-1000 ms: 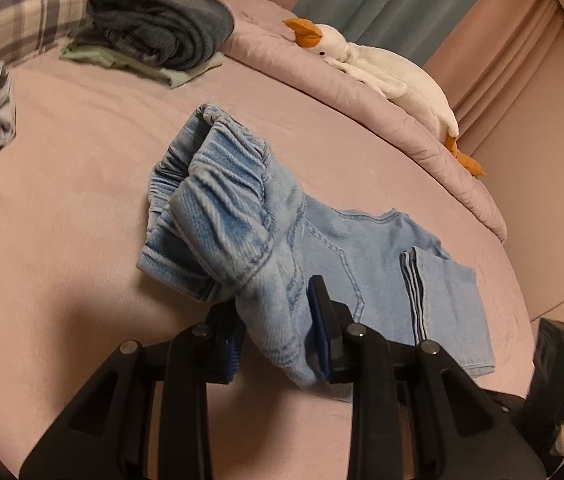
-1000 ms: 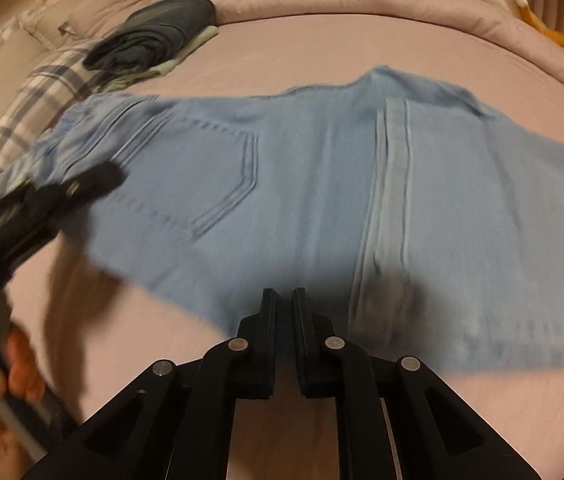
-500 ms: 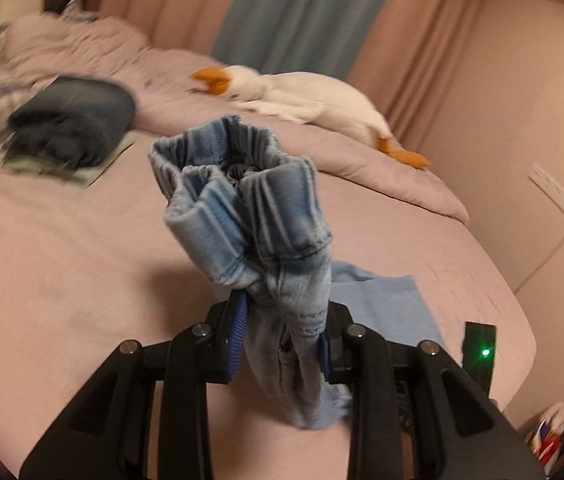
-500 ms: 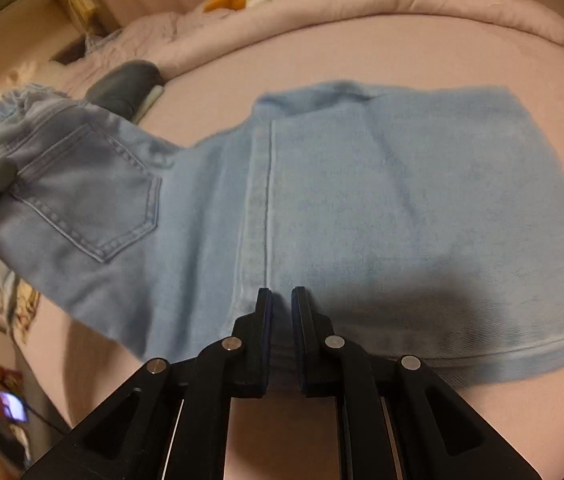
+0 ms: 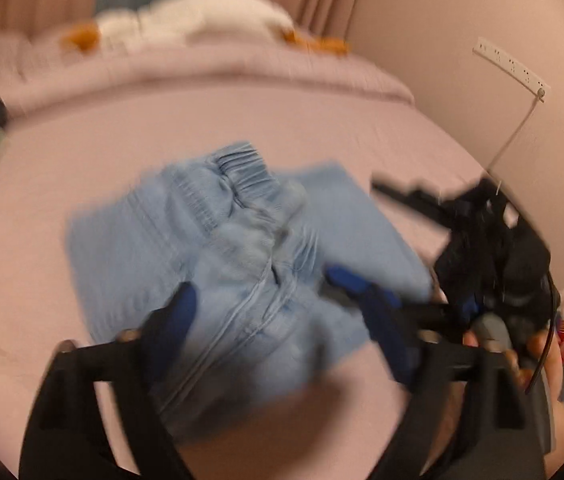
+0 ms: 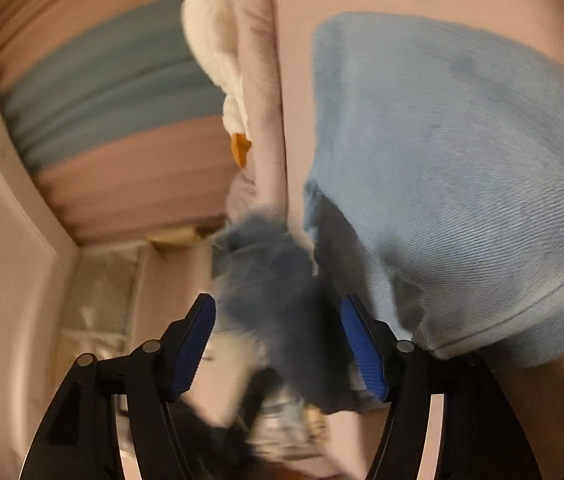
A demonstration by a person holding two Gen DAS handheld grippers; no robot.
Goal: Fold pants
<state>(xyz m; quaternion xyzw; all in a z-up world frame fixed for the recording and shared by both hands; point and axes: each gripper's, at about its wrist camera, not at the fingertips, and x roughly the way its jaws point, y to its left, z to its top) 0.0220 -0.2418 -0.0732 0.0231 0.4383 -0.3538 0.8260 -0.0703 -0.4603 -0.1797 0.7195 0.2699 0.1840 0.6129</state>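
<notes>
Denim decides the next move: the light-blue denim pants (image 5: 241, 272) lie in a folded bundle on the pink bed (image 5: 241, 128), directly ahead of and under the left claw (image 5: 259, 292), waistband pointing away from it. That claw's jaws have just been opening and stand apart over the cloth, no longer clamped on the bunched waistband as a second ago. The right claw (image 6: 277, 344), also just opened, has rolled sideways beside the fold's edge, gripping nothing.

Left gripper (image 5: 259, 296) lower centre of frame, jaws just opened wide, gripping nothing. Right gripper (image 6: 277, 344) lower centre, rolled sideways, jaws just opened.
</notes>
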